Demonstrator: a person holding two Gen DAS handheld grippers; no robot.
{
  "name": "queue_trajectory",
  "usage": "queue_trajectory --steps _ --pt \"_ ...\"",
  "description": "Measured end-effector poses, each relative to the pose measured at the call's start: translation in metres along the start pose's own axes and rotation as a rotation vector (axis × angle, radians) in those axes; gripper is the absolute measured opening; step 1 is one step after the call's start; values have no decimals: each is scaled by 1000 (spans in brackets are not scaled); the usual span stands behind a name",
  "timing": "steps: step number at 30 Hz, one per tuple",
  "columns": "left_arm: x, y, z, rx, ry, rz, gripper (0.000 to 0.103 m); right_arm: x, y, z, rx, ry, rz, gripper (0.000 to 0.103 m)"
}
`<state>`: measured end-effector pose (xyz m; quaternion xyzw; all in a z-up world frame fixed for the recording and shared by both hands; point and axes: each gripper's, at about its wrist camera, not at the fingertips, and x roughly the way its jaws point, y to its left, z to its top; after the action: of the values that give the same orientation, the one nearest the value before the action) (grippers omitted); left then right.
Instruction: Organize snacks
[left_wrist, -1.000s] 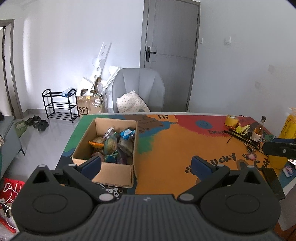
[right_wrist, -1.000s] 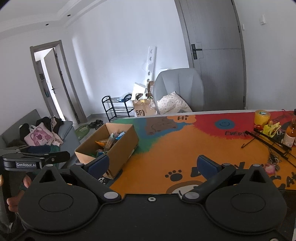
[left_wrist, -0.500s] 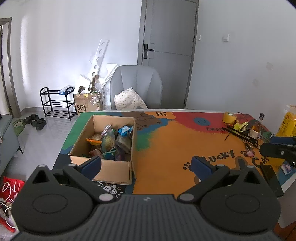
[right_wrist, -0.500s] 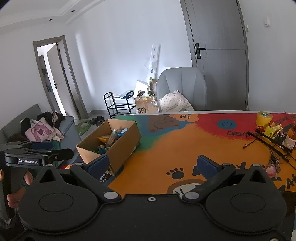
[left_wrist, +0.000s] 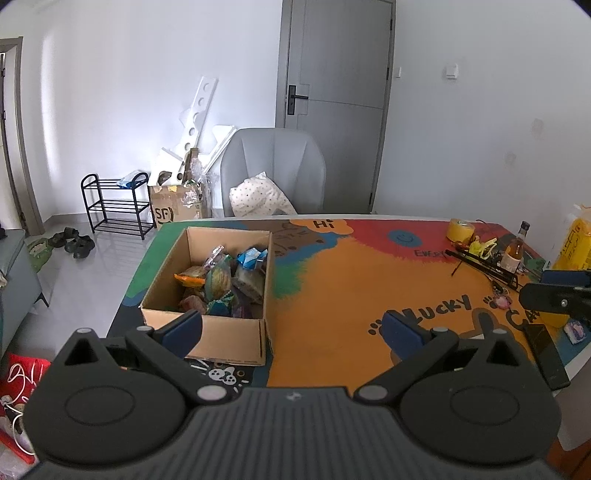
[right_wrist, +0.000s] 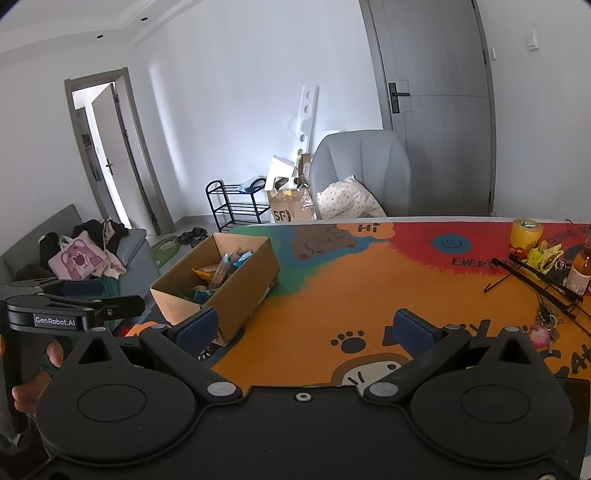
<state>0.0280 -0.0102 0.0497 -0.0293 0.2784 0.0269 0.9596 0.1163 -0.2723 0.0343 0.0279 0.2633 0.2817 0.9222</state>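
Standing back from the table (left_wrist: 369, 280), both grippers hover empty above its near edge. The left gripper (left_wrist: 291, 330) has its jaws spread wide, nothing between them; the right gripper (right_wrist: 304, 330) likewise. The snacks (left_wrist: 221, 280) lie heaped inside the open box (left_wrist: 221, 334) at the table's left end, none seen loose on the mat (right_wrist: 369, 280). That fits either packets gathered in or a box awaiting sorting. The bottle (left_wrist: 515, 247) and tape (left_wrist: 460, 229) sit well apart, far right.

Left wrist view looks from the table's (left_wrist: 332, 280) near edge toward the door; right wrist view stands probably further right. Both share the box (left_wrist: 207, 280) (right_wrist: 221, 280).
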Motion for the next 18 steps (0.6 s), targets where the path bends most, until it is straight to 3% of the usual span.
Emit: queue_trajectory --steps 18 --pt "2 0 -3 6 7 -21 103 -1 3 0 -7 7 -3 103"
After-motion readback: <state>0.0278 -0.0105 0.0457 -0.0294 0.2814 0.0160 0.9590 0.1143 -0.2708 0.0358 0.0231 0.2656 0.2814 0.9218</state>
